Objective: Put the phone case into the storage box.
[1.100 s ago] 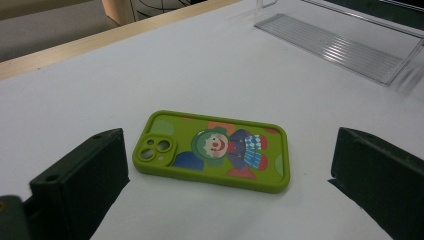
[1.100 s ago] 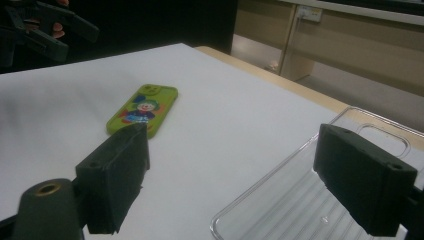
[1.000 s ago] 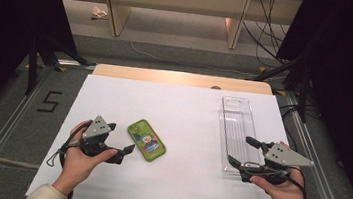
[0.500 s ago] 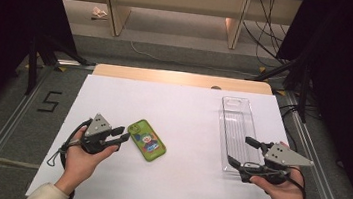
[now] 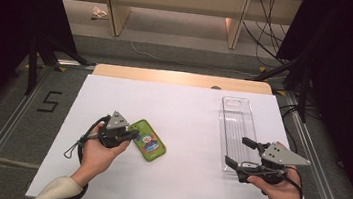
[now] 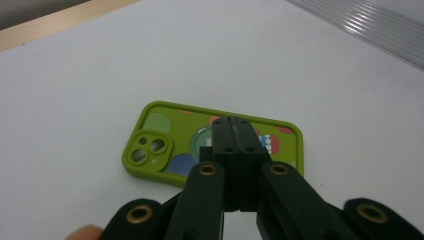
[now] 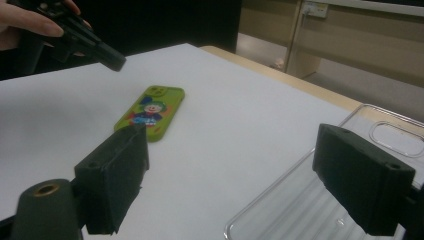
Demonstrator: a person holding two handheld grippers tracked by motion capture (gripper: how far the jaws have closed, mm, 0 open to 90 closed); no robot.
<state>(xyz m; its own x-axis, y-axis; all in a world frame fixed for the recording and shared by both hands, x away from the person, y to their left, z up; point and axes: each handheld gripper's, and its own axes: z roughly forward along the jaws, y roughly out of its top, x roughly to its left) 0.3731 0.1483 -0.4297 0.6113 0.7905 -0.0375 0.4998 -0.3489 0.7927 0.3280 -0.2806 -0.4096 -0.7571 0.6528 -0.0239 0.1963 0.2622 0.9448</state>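
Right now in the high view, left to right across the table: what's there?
left gripper → green phone case → clear phone case → right gripper

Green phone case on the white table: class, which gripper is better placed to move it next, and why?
Left. The left gripper, jaws just closed empty, sits at the green phone case; the right gripper stands open by the clear tray.

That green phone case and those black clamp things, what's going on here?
A person at a white table holds a gripper in each hand. The left gripper has just closed its fingers with nothing between them, its tip at the edge of the green phone case, which lies flat. The right gripper is open beside a clear tray and holds nothing.
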